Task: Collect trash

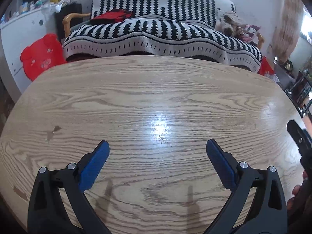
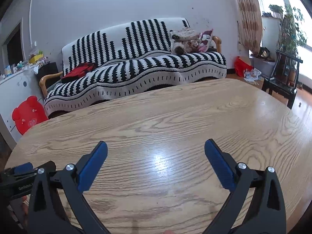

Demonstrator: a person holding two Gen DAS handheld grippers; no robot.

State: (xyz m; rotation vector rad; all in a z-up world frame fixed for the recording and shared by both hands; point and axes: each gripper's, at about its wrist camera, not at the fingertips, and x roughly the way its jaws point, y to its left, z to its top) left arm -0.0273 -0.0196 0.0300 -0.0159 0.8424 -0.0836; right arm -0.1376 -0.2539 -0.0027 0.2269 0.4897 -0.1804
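Observation:
My left gripper (image 1: 157,146) is open and empty, its blue pads held just above the wooden table (image 1: 136,101). My right gripper (image 2: 156,146) is open and empty too, above the same table (image 2: 175,117). No trash shows on the tabletop in either view. The right gripper's black body (image 1: 300,142) shows at the right edge of the left wrist view. The left gripper (image 2: 23,172) shows at the lower left of the right wrist view.
A sofa under a black-and-white striped blanket (image 2: 136,66) stands behind the table, with a red garment (image 2: 78,71) and soft toys (image 2: 187,39) on it. A red bear-shaped stool (image 2: 27,115) leans at the left. A red bag and scattered papers (image 2: 249,71) lie on the floor by a black chair (image 2: 282,78).

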